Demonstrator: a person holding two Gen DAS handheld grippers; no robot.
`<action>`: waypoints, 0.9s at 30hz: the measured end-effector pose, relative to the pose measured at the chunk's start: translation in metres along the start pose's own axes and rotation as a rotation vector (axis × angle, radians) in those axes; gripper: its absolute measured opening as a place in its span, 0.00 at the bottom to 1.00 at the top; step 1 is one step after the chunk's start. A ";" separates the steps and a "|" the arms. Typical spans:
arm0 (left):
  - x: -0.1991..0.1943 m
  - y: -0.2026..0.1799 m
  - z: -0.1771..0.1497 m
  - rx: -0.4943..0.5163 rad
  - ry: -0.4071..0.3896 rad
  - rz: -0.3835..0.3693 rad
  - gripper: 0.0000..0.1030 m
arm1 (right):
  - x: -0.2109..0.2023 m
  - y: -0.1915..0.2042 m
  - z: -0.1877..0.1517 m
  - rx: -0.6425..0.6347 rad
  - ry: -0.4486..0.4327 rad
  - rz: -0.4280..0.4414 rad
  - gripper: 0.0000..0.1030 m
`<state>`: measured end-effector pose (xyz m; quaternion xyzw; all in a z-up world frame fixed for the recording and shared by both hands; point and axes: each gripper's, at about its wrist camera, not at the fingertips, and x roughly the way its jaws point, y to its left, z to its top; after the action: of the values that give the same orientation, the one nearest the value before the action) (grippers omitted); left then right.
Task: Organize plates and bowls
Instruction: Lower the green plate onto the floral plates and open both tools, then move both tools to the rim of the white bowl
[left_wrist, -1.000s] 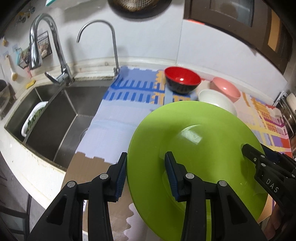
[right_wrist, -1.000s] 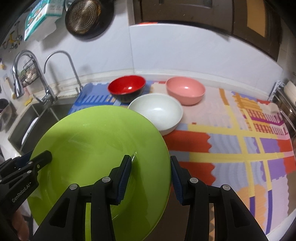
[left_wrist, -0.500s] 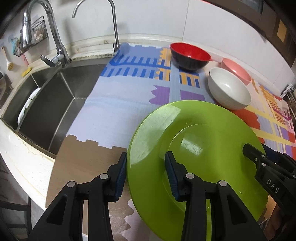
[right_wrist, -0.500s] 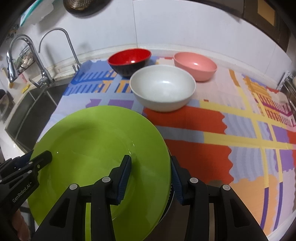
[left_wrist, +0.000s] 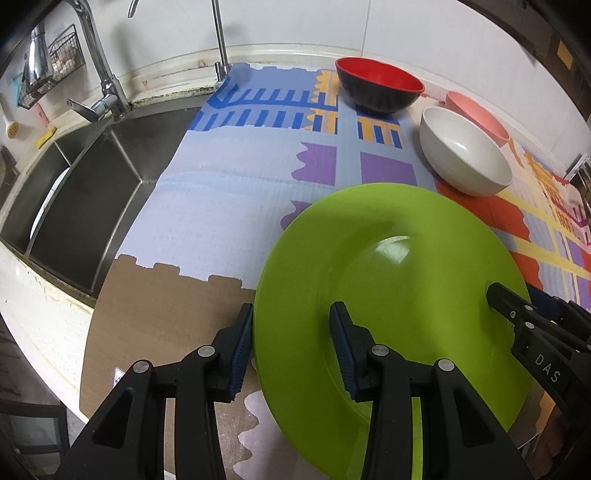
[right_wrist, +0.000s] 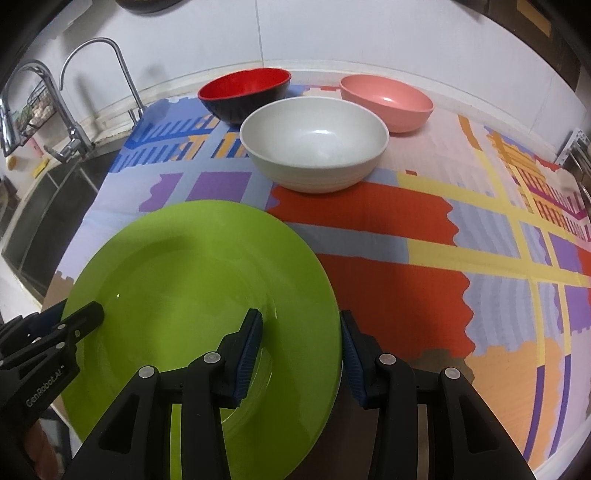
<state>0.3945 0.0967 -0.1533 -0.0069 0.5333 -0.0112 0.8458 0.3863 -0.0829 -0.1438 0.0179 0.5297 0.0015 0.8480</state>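
Plate (left_wrist: 391, 295), lime green and round, sits between my two sets of fingers: my left gripper (left_wrist: 291, 347) straddles its rim on one side and my right gripper (right_wrist: 301, 350) straddles the opposite rim, each with one finger above the plate face and one outside the edge. Both are clenched on the rim, as far as I can judge; the pads look pressed to the edge, though the fisheye bend makes the contact hard to confirm. The plate hangs tilted over the near edge of the patterned mat (right_wrist: 424, 221) on the tabletop, and whether its underside touches anything I cannot tell.

Beyond my fingertips, well ahead, stand three bowls: a white bowl (right_wrist: 314, 147) nearest, a red bowl (right_wrist: 243, 92) and a pink bowl (right_wrist: 388, 101) behind it. The plate has no long axis; what matters is that both hands lower it level.

My left view alone shows the sink (left_wrist: 81, 184) off to the outside of my left fingers. My right view alone shows the open stretch of mat beside my right fingers.
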 end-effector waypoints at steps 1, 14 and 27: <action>0.001 0.000 -0.001 0.004 0.004 0.000 0.39 | 0.001 0.000 0.000 0.000 0.003 0.000 0.42; -0.003 -0.001 0.001 0.007 -0.011 -0.002 0.56 | 0.003 -0.002 0.003 -0.013 0.006 -0.002 0.51; -0.027 -0.023 0.015 0.066 -0.092 -0.002 0.62 | -0.022 -0.012 0.012 -0.001 -0.055 0.018 0.51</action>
<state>0.3961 0.0742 -0.1217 0.0202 0.4932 -0.0291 0.8692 0.3869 -0.0959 -0.1196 0.0221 0.5060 0.0089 0.8622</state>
